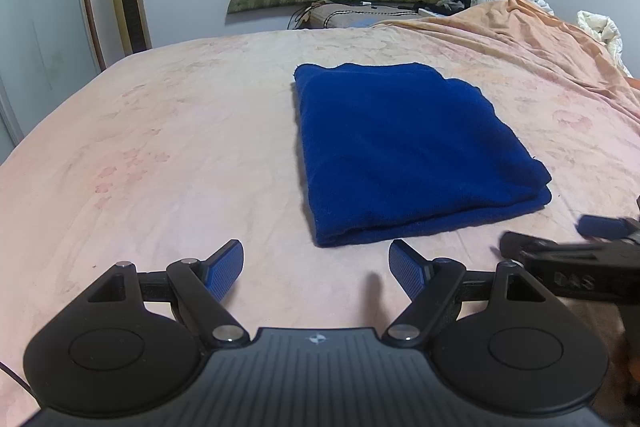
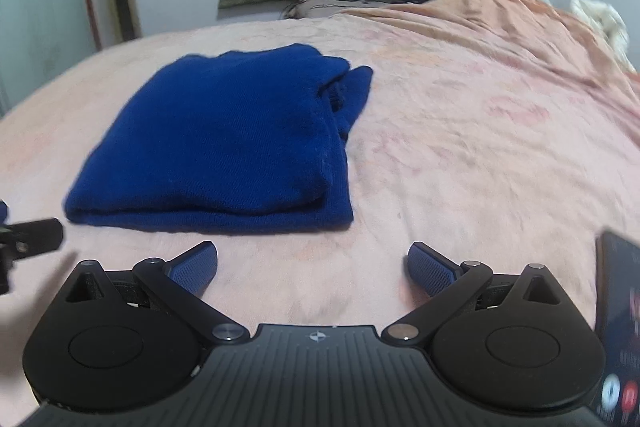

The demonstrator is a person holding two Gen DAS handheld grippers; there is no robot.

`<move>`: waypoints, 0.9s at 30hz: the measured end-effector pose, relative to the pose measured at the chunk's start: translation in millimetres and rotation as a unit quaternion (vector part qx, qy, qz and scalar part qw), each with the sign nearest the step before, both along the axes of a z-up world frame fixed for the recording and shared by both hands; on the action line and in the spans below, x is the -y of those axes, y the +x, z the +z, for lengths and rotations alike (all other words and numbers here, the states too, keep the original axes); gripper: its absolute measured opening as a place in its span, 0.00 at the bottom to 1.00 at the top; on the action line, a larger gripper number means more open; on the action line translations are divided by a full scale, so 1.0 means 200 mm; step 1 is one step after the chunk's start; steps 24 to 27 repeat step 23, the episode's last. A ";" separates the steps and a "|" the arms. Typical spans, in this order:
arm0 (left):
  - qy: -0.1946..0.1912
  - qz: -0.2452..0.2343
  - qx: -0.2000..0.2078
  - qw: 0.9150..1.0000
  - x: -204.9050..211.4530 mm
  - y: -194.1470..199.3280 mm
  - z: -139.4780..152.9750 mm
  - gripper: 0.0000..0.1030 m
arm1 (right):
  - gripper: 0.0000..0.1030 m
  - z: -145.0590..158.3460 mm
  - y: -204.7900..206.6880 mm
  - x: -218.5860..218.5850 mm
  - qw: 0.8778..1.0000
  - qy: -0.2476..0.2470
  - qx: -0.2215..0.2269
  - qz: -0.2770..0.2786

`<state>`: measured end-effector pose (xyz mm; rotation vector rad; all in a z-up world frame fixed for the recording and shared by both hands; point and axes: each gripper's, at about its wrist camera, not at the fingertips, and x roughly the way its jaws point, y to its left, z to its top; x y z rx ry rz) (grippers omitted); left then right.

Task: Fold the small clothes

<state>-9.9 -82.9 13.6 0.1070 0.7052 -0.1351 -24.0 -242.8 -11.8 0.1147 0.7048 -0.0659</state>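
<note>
Left claw [image 1: 316, 263] wide open, empty, folded blue garment [image 1: 408, 151] just ahead to its right on pink bed [image 1: 180, 147]; right claw [image 2: 312, 265] likewise agape, empty, garment ahead-left, layered edges showing.

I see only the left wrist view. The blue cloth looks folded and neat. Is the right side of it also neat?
Observer: Not fully. In the right wrist view the cloth shows stacked layers on its right edge, and one corner sticks out at the far right.
Operator: Is the right gripper holding something? I see only a dark part of it.
Observer: No. The right gripper is open, with only the bedsheet between its fingers.
Operator: Is anything else near it?
Observer: Yes, a phone with a lit screen stands at the right edge of that view, close beside the gripper.
</note>
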 end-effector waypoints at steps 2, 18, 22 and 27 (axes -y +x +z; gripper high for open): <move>-0.001 0.000 -0.002 1.000 0.00 0.00 0.00 0.78 | 1.00 0.03 -0.05 -0.01 1.000 0.002 -0.005 0.003; 0.017 -0.004 0.011 1.000 0.03 -0.01 0.00 0.78 | 1.00 0.13 -0.16 -0.09 0.999 -0.039 0.006 0.014; 0.013 -0.004 0.007 1.000 0.02 -0.01 0.00 0.78 | 1.00 0.15 -0.17 -0.08 0.999 -0.037 0.006 0.012; 0.012 -0.004 0.006 1.000 0.02 0.00 0.00 0.78 | 1.00 0.15 -0.17 -0.08 0.999 -0.038 0.006 0.011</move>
